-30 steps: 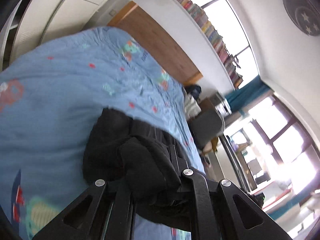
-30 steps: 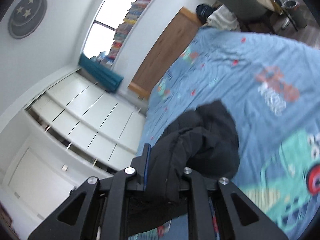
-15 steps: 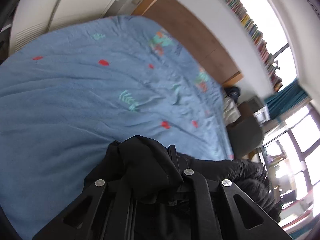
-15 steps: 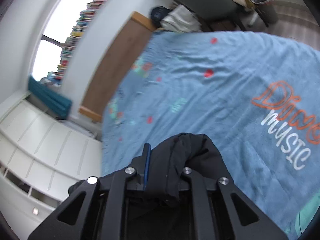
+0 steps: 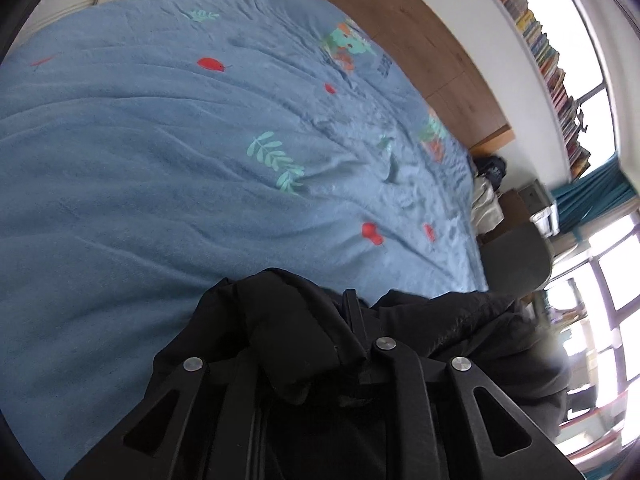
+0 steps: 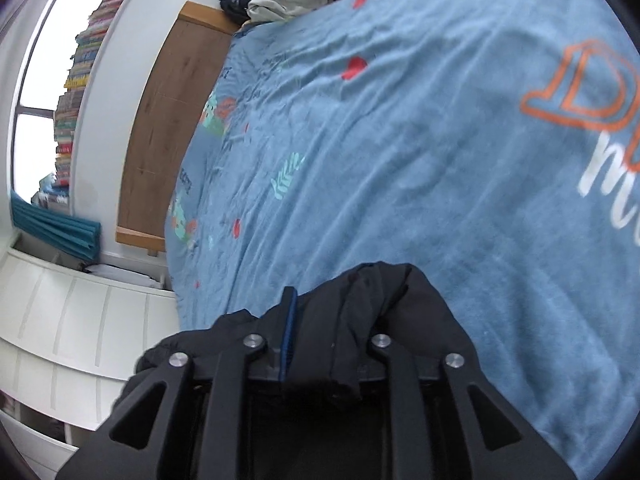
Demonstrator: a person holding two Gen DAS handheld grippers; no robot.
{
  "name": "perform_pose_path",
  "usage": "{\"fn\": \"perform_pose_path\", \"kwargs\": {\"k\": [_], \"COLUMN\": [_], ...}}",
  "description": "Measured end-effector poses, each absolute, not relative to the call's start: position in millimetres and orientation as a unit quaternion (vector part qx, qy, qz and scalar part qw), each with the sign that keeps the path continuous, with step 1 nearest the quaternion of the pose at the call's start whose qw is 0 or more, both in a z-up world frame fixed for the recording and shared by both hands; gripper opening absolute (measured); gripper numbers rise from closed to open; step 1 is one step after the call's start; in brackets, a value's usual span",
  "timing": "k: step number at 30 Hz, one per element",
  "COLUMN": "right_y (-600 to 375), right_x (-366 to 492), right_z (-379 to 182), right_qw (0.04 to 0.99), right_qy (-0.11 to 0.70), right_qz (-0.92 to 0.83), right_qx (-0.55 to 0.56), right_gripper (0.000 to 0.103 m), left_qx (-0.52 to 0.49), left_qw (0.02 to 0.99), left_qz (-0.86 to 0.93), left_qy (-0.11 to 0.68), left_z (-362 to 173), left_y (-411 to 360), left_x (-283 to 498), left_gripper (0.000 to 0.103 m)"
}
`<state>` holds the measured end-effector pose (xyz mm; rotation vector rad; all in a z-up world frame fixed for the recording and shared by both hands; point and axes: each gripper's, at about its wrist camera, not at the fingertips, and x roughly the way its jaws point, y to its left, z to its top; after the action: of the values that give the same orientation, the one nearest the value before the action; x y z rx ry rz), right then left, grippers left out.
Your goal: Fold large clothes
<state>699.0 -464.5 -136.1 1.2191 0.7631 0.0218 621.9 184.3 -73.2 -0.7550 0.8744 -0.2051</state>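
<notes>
Lowered over the last second from mid-air onto the blue bedspread (image 5: 168, 168): a black garment (image 5: 288, 320), now bunched at its near edge. Left gripper (image 5: 296, 344), then right gripper (image 6: 332, 344), jaws just easing apart, cloth still between them. Likely the release ending one fold.

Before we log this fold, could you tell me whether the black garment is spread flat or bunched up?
Bunched: the black garment heaps in thick folds between the jaws of the left gripper and the right gripper.
</notes>
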Motion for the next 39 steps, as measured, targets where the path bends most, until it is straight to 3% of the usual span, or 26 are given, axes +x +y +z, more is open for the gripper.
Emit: {"fn": "perform_pose_path", "kwargs": {"k": [2, 6, 7, 9, 11, 19, 25, 33, 39], "right_y": [-468.1, -476.7, -478.7, -484.3, -491.9, -474.3, -400.3, -277.2, -228.4], "right_x": [698.6, 696.7, 696.1, 692.0, 687.3, 639.3, 596.0, 581.8, 626.3], "right_z": [-137.5, -126.2, -122.3, -114.5, -105.8, -37.0, 0.9, 4.4, -5.9], "right_qw": [0.745, 0.747, 0.750, 0.750, 0.748, 0.830, 0.883, 0.904, 0.915], "right_qy": [0.338, 0.313, 0.308, 0.299, 0.287, 0.285, 0.302, 0.325, 0.343], "right_qz": [0.021, 0.038, 0.034, 0.033, 0.037, 0.077, 0.129, 0.199, 0.184], "right_qx": [0.575, 0.586, 0.585, 0.588, 0.598, 0.473, 0.334, 0.196, 0.106], "right_gripper": [0.032, 0.071, 0.073, 0.077, 0.077, 0.078, 0.078, 0.078, 0.078], "left_qx": [-0.369, -0.374, -0.374, -0.372, -0.373, -0.303, -0.222, -0.113, -0.040], "left_qw": [0.830, 0.831, 0.831, 0.836, 0.842, 0.880, 0.892, 0.909, 0.919], "left_qz": [-0.105, -0.114, -0.114, -0.107, -0.092, -0.041, -0.049, -0.102, -0.081], "left_qy": [0.405, 0.395, 0.395, 0.389, 0.378, 0.363, 0.391, 0.388, 0.383], "left_z": [-69.3, -53.6, -50.4, -39.3, -28.8, 24.0, 22.8, 4.1, -7.4], "left_y": [188.5, 190.0, 189.6, 190.2, 194.7, 193.9, 147.9, 48.7, 3.3], "left_x": [621.7, 619.1, 619.9, 618.4, 614.9, 572.4, 538.4, 537.2, 578.8], "left_gripper": [0.029, 0.050, 0.059, 0.066, 0.082, 0.087, 0.090, 0.090, 0.090]}}
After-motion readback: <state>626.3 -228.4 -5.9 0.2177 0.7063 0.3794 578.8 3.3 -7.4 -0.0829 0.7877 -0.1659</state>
